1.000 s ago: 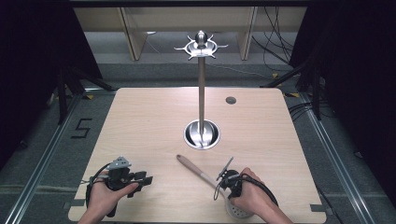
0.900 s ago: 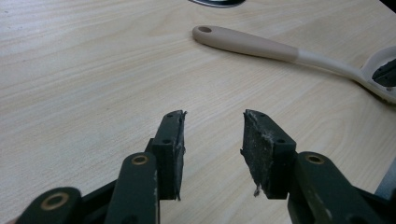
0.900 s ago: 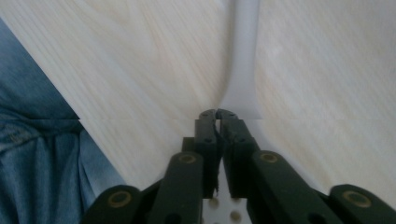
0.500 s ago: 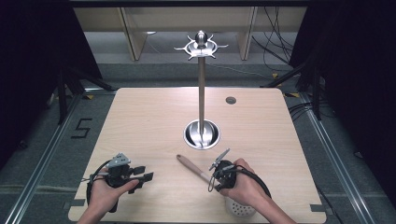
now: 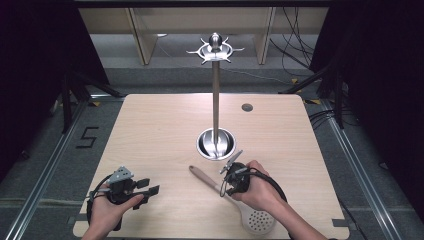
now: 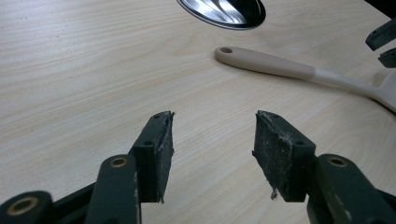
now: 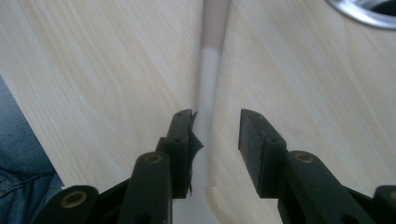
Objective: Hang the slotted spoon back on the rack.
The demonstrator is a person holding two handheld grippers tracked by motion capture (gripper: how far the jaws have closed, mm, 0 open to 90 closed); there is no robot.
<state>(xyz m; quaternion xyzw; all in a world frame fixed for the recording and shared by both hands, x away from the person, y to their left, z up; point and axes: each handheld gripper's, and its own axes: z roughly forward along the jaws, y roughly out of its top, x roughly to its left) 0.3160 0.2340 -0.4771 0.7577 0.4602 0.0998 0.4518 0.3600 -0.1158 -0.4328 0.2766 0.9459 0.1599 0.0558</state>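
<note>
A slotted spoon (image 5: 235, 200) lies flat on the wooden counter (image 5: 150, 130), its long axis diagonal: handle end toward the steel stand's bowl-shaped base (image 5: 216, 144), perforated head at the near edge. The right tool (image 7: 215, 128) is spread, astride its shaft. The left tool (image 6: 214, 154) is spread over bare counter.

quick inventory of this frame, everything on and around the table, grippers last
table: 1, light wood, centre.
utensil stand: 1, silver pole with hook ring on top and round base, mid-table.
slotted spoon: 1, beige handle and pale perforated head, near edge, right of centre.
grommet: 1, dark, far right of the tabletop.
floor marking "5": 1, black, left of table.
left gripper: black, open, near-left.
right gripper: black, open, jaws astride the spoon's handle.
</note>
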